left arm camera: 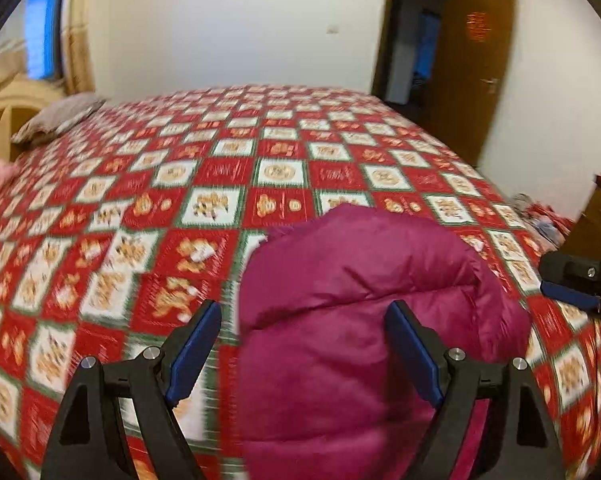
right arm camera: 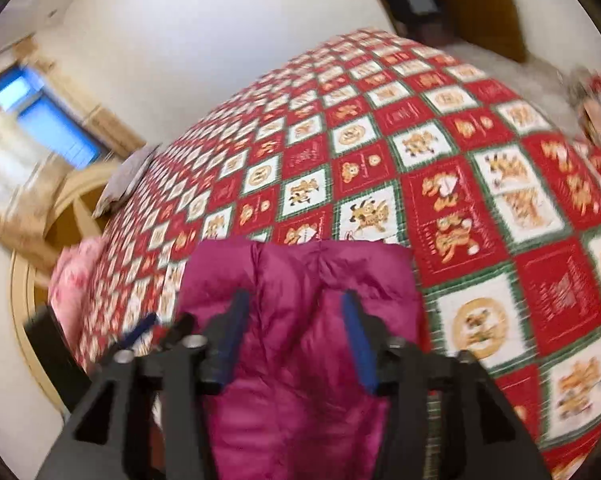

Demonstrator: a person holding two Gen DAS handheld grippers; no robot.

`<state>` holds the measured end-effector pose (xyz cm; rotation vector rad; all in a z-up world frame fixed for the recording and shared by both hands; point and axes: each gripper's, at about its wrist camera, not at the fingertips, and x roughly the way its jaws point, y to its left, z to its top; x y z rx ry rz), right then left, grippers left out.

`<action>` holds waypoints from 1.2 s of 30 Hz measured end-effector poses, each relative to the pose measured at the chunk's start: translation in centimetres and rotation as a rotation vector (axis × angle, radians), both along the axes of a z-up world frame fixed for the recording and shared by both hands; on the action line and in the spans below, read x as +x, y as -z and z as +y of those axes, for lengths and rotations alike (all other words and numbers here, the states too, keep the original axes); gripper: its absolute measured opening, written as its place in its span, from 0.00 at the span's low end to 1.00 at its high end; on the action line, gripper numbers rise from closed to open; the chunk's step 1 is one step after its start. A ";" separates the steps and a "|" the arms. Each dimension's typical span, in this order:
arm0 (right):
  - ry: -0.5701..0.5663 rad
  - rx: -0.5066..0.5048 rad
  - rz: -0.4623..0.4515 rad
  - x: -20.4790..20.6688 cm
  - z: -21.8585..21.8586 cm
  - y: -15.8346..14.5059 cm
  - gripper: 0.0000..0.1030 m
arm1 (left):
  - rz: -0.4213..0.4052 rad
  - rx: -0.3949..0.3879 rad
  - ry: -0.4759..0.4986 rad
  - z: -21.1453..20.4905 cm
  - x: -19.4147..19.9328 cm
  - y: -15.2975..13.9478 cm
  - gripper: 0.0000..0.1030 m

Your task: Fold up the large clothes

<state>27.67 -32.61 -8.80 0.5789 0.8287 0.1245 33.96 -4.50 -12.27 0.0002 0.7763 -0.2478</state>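
A magenta padded jacket [left arm camera: 364,320] lies folded in a puffy bundle on the near part of the bed. In the left wrist view my left gripper [left arm camera: 304,344] hovers above it, open, its blue pads [left arm camera: 196,344] wide apart and clear of the fabric. In the right wrist view the jacket [right arm camera: 300,280] runs under my right gripper [right arm camera: 296,340]. Its pads [right arm camera: 358,340] stand apart over the fabric and do not pinch it. The right gripper's tip [left arm camera: 572,288] shows at the right edge of the left view. Both views are blurred.
The bed carries a red, white and green checked cover [left arm camera: 220,184]. A grey pillow [left arm camera: 56,120] and a pink cloth [right arm camera: 72,280] lie at its left end by the wooden headboard [right arm camera: 68,216]. A brown door [left arm camera: 472,60] stands open beyond the bed.
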 end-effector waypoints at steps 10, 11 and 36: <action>0.127 -0.235 0.045 1.9 1.9 8.1 0.52 | 0.039 0.116 -0.045 -2.0 1.3 3.1 0.87; 0.127 -0.266 0.037 2.1 2.1 8.5 0.54 | 0.056 0.113 -0.049 -1.9 1.8 3.3 0.88; 0.096 -0.348 0.027 3.5 2.4 11.0 0.64 | 0.106 0.171 -0.056 -4.0 6.4 7.8 1.00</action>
